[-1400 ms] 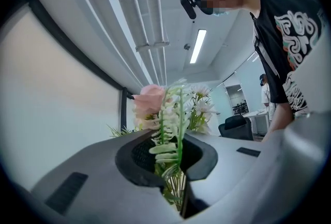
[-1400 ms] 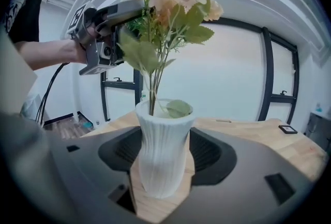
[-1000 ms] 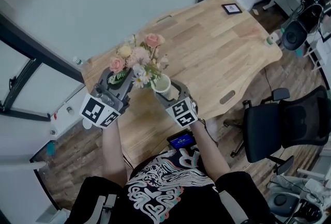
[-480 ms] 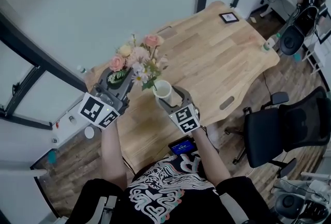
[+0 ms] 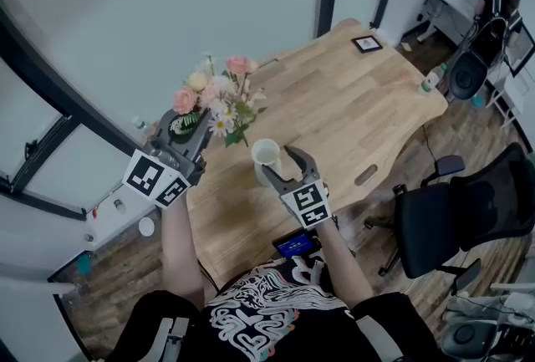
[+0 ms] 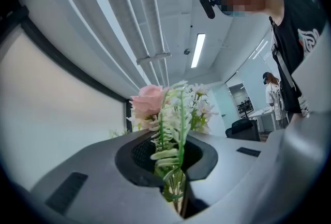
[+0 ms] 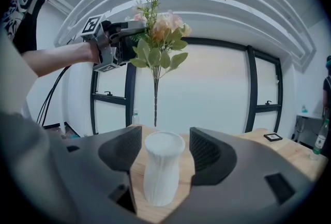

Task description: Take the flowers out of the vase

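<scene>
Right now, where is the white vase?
Head view centre: the vase stands on the table between the open jaws of the right claw, flowers held to its left.

Gap btwn stems (image 7: 155,100) & vase (image 7: 163,166)

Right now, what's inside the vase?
Nothing shows in the mouth of the vase. The flowers hang above it, clamped in the left gripper, with their stem ends clear of the rim. Its wall hides the lower inside.

no legible text, no readable labels
</scene>
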Demonstrator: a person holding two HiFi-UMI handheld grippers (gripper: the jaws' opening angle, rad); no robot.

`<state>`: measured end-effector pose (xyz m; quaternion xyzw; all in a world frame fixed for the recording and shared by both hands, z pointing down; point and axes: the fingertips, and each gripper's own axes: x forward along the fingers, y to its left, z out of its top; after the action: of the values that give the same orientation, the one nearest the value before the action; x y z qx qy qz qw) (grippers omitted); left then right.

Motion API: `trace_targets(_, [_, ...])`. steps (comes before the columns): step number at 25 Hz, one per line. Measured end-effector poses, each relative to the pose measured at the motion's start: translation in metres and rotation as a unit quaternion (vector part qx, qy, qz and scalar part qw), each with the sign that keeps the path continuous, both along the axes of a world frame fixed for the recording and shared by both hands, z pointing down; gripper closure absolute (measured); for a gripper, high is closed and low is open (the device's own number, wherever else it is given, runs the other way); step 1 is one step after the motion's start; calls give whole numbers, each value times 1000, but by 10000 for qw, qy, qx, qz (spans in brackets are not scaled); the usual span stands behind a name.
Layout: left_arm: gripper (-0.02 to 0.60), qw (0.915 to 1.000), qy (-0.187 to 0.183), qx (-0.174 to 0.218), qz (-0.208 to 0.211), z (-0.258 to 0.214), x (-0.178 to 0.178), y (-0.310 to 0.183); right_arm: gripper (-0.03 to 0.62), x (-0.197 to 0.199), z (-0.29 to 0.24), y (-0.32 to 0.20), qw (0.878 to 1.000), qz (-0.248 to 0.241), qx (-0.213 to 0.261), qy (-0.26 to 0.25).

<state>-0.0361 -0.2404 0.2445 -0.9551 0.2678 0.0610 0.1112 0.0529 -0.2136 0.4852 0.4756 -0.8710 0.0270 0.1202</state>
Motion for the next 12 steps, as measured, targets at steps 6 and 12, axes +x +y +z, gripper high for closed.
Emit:
trace_targets(6, [525,9999,-59,19,-143,-9,-14,3,413,2,-22,12,9988,110,469,42])
trace_targets(12, [525,9993,-120,-242,-255,16,-25,4,589,3,-38,16,9975,235,639,-182])
